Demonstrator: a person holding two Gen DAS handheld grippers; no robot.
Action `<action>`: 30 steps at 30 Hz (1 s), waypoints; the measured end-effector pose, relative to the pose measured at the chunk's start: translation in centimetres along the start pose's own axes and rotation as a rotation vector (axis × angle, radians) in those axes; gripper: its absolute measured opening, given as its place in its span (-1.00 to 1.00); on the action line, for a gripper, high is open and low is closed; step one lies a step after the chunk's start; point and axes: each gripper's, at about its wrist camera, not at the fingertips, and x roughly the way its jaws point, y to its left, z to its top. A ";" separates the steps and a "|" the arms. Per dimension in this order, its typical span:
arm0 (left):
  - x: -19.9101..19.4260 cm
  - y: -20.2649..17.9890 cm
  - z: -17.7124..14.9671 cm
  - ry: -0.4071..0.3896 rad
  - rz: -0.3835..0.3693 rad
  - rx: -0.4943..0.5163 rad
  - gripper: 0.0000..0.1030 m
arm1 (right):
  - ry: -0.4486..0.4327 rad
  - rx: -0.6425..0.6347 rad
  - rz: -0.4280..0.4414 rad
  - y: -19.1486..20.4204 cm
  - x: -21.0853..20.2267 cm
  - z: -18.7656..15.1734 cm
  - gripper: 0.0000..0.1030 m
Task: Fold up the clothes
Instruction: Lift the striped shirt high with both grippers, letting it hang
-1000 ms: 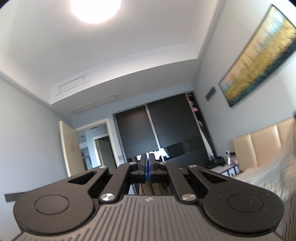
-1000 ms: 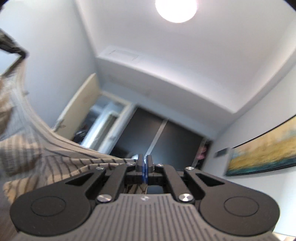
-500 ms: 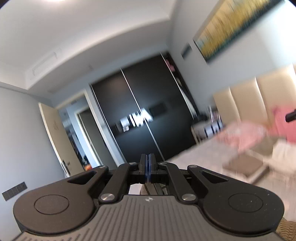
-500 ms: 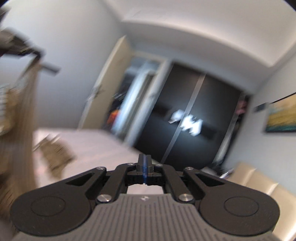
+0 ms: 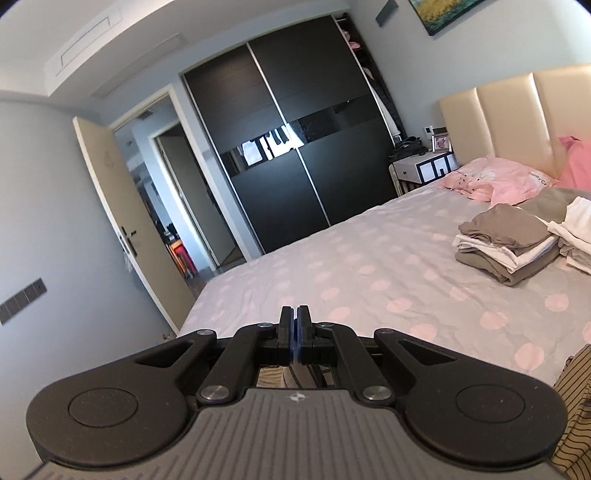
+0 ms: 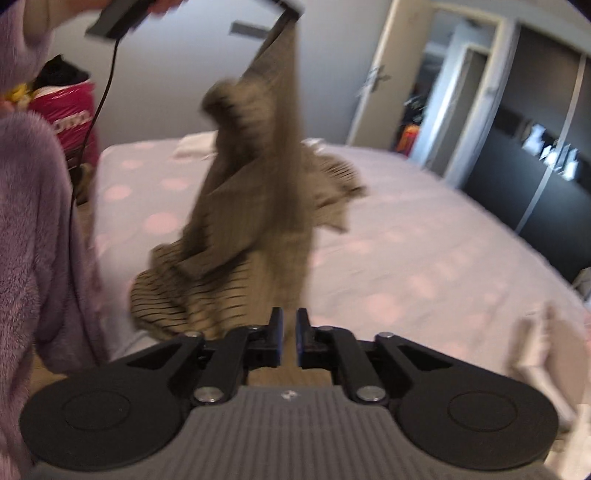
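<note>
A tan striped garment [image 6: 255, 206] hangs in the air over the bed [image 6: 406, 258], held at its top by my left gripper, seen from outside at the top of the right wrist view [image 6: 288, 11]. In the left wrist view my left gripper [image 5: 294, 319] is shut, with striped cloth [image 5: 273, 378] showing under its fingers and at the lower right edge [image 5: 570, 398]. My right gripper [image 6: 289, 325] stands slightly open and empty just below the garment's hanging lower end.
A stack of folded brown and white clothes [image 5: 509, 243] lies on the polka-dot bed [image 5: 369, 266] near pink pillows [image 5: 506, 181]. A dark sliding wardrobe [image 5: 295, 147] and an open door [image 5: 122, 206] stand beyond. The person's purple fleece sleeve [image 6: 33, 229] fills the left.
Both grippers have tilted down from the ceiling toward the bed. The right gripper has opened and let go of the garment, which now hangs from the left gripper alone.
</note>
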 end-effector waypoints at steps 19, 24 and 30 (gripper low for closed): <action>0.1 5.0 -2.5 0.057 -0.011 -0.055 -1.00 | 0.180 -0.026 0.083 2.4 16.9 -0.3 -0.24; 0.9 5.6 -3.8 0.086 -0.006 -0.080 -1.00 | 0.200 -0.013 0.093 1.9 17.3 -0.9 -0.73; 1.4 6.7 -4.3 0.117 0.021 -0.089 -1.00 | 0.179 0.012 0.125 0.5 15.2 -0.9 -0.90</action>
